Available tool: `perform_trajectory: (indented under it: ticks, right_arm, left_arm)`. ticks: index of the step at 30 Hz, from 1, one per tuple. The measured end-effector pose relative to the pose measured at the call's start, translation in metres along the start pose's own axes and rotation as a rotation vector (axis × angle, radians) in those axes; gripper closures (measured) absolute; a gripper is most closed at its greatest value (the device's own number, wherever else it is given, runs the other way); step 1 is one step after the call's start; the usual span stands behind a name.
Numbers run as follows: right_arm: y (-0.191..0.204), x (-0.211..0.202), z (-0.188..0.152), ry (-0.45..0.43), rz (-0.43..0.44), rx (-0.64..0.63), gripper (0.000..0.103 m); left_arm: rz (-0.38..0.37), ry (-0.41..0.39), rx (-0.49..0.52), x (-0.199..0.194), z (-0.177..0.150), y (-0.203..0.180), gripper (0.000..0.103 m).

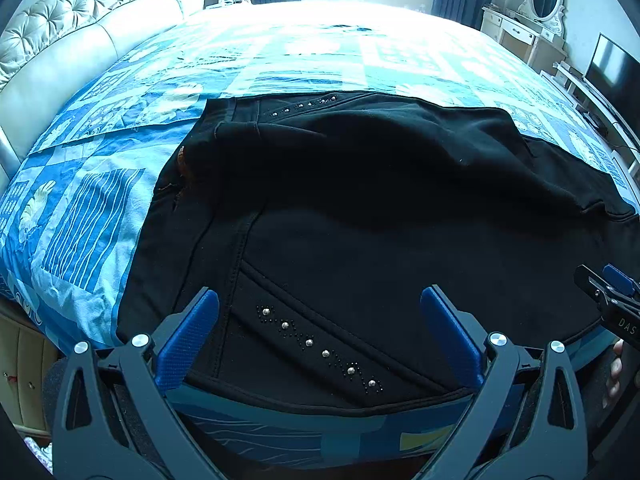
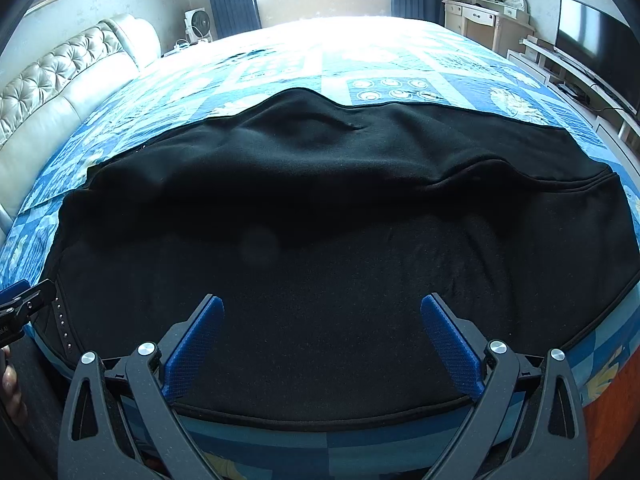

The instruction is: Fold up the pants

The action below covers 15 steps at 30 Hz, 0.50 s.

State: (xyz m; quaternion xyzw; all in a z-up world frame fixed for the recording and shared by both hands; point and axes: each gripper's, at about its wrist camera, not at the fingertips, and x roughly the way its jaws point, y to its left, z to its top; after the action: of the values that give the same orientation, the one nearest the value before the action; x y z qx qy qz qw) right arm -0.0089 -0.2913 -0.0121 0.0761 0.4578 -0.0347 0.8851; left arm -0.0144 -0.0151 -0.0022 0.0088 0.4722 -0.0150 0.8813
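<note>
Pants (image 1: 360, 208): black, lying across the near edge of the bed (image 1: 280, 56), waistband toward the left corner, studded trim up.
Fold state: fabric humped and creased through the middle; far layer seems to lap over the near one, unclear whether one fold is made. Judged early; squaring and further folds remain.
Left gripper (image 1: 320, 312): fingers spread wide, holding nothing, over the studded waist.
Right gripper (image 2: 322, 316): spread, empty, over the leg fabric near the bed's front edge.
</note>
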Motion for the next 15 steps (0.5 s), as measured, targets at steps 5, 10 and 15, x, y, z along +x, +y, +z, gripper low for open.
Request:
perform_trajectory:
  ticks: [5, 10, 15]
  right_arm:
    - [-0.001, 0.0, -0.001, 0.001, 0.003, 0.005, 0.005]
    - [-0.002, -0.002, 0.001, 0.001, 0.007, 0.012, 0.005]
    - [-0.012, -0.003, 0.007, 0.015, 0.044, 0.045, 0.005]
  left_arm:
    - [-0.003, -0.004, -0.004, -0.002, 0.001, 0.0, 0.002]
    - [-0.005, -0.002, -0.003, -0.001, 0.001, -0.001, 0.002]
    - [-0.008, -0.002, -0.004, -0.001, 0.0, -0.001, 0.002]
